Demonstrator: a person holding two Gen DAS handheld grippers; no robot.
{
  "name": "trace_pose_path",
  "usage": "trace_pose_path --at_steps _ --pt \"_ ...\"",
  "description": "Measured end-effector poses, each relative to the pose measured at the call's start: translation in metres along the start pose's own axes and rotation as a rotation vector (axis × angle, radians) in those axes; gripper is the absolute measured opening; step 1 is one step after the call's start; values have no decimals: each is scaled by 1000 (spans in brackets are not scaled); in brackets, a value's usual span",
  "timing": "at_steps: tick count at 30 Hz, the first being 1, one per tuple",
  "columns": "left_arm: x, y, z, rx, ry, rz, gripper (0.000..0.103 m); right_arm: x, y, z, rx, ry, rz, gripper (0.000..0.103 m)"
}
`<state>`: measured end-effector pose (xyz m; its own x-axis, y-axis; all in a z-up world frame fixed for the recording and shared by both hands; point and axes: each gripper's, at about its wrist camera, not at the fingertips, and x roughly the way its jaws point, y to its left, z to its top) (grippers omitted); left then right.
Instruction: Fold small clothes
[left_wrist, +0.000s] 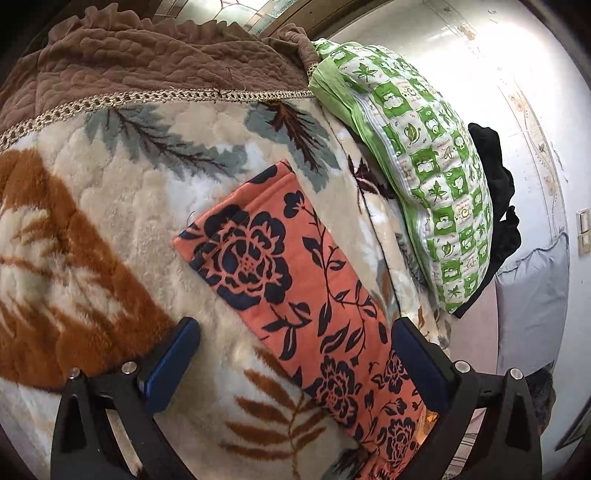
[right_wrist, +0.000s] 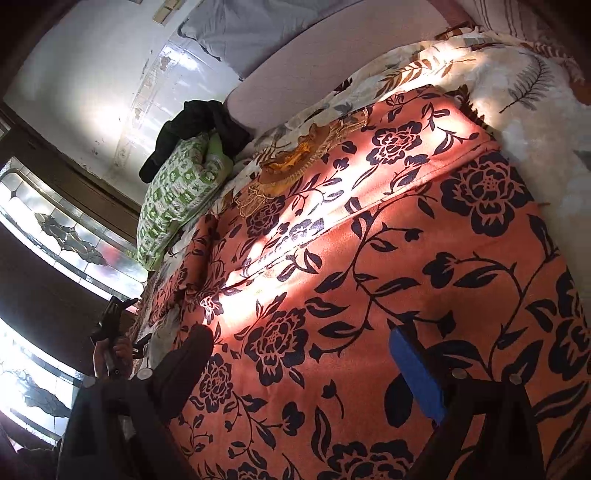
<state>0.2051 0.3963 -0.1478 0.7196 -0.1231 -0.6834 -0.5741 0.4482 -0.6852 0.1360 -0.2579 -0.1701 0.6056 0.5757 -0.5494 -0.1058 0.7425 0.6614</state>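
My left gripper (left_wrist: 295, 365): two black angular arms, each carrying a blue rectangular pad (left_wrist: 171, 363) on its inner face, with round silver screws (left_wrist: 129, 367) at the joints. My right gripper (right_wrist: 306, 373): same black frame and silver screws; the blue pad (right_wrist: 415, 373) at 4 o'clock is lit, the finger (right_wrist: 184, 369) at 8 o'clock lies in shadow and reads dark.

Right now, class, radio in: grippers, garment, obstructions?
Left gripper open, right gripper open, both empty. Orange floral garment flat on blanket, partly folded. Green pillow alongside, clear.
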Motion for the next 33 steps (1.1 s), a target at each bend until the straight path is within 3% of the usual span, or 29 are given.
trace_pose_path --at_steps 5,6,7,8,9,11,13,15,19,23,26,29,31,33 --pt "13 -1 8 -50 -28 10 99 1 -2 -2 -7 1 -17 98" --pt "14 -2 8 -53 -37 30 86 2 -3 -2 -3 1 -16 98" --pt "17 -2 10 -55 -39 74 59 2 -5 -2 2 1 -15 98" --pt "19 0 13 -62 -39 120 39 1 -7 -2 7 -2 -17 98" --pt "24 4 17 -78 -15 157 6 1 -9 -2 13 -5 -20 98" --pt "30 8 23 -82 -1 164 4 0 -13 -2 22 -8 -21 98" --pt "25 -15 24 33 -26 241 4 -1 -18 -3 35 -14 -20 98" --pt "5 -56 20 174 -101 265 4 -4 -21 -3 39 -25 -10 98" --pt "-48 -175 -21 474 -218 155 4 -14 -26 -1 55 -59 33 98" --pt "-88 -301 -110 762 -245 -33 4 -27 -34 -4 85 -89 62 98" --pt "-86 -371 -197 937 -168 -152 4 -40 -41 -3 111 -125 87 98" --pt "-57 -411 -286 1063 -44 -225 4 -53 -46 -1 132 -158 111 98" --pt "-25 -420 -341 1121 75 -233 7 -60 -50 -1 142 -174 122 98" --pt "20 -416 -395 1208 215 -179 11 -67 -53 -1 154 -186 135 98"
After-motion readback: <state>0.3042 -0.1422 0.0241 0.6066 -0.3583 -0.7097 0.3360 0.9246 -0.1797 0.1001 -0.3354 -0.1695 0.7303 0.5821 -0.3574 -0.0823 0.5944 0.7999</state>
